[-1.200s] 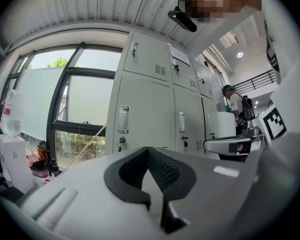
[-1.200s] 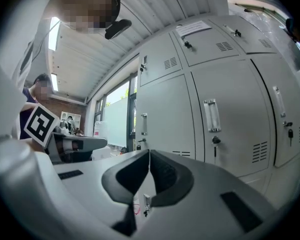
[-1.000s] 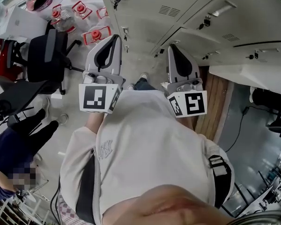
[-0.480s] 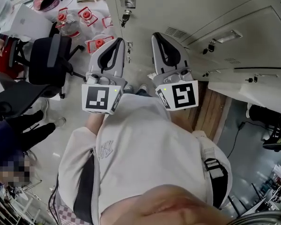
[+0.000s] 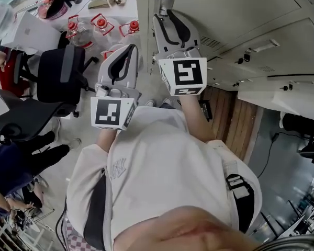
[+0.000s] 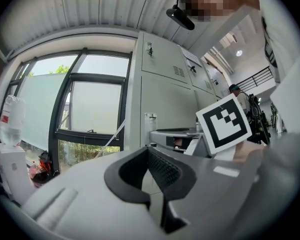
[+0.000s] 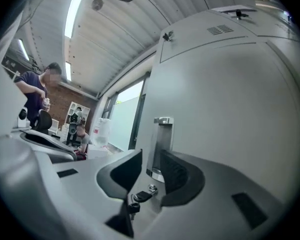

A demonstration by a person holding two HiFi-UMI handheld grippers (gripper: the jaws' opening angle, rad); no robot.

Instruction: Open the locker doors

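Chrome handle (image 7: pixel 162 134) on the grey locker door (image 7: pixel 230 99), framed by the parted right tongs (image 7: pixel 151 165): push further on, close squarely, then pull; left tongs (image 6: pixel 149 159) hang slightly parted, empty.

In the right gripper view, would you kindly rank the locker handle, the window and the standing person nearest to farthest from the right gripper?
1. The locker handle, at the jaw tips of the right gripper.
2. The window, left of the lockers.
3. The standing person, far left.
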